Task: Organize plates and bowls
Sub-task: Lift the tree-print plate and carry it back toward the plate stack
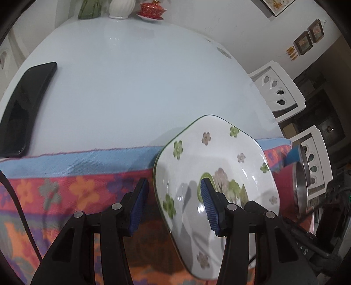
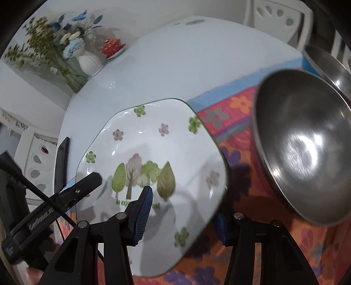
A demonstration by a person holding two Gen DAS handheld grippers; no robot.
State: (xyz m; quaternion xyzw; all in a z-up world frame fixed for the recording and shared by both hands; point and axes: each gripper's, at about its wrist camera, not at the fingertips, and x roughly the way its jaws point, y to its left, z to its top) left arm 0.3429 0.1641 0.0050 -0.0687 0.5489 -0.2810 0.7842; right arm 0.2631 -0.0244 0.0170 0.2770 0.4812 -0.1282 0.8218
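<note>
A white squarish plate (image 1: pixel 219 171) with green flowers and painted trees is tilted above the flowered cloth. My left gripper (image 1: pixel 175 203) is open, with the plate's left rim between its jaws. My right gripper (image 2: pixel 184 210) is open too, with the plate (image 2: pixel 153 153) between its jaws, one finger over the plate's face and the other under its right rim. Whether either pad touches the plate is unclear. A steel bowl (image 2: pixel 302 149) stands tilted at the right, with a second steel bowl (image 2: pixel 329 63) behind it. The bowls show edge-on in the left wrist view (image 1: pixel 301 186).
A flowered cloth (image 1: pixel 65 193) covers the near part of the white table (image 1: pixel 131 87). A black phone (image 1: pixel 24 109) lies at the left. A flower vase (image 2: pixel 90 61), a green vase (image 1: pixel 88 9) and a red lidded cup (image 1: pixel 152 9) stand at the far edge. White chairs (image 1: pixel 280 87) stand around.
</note>
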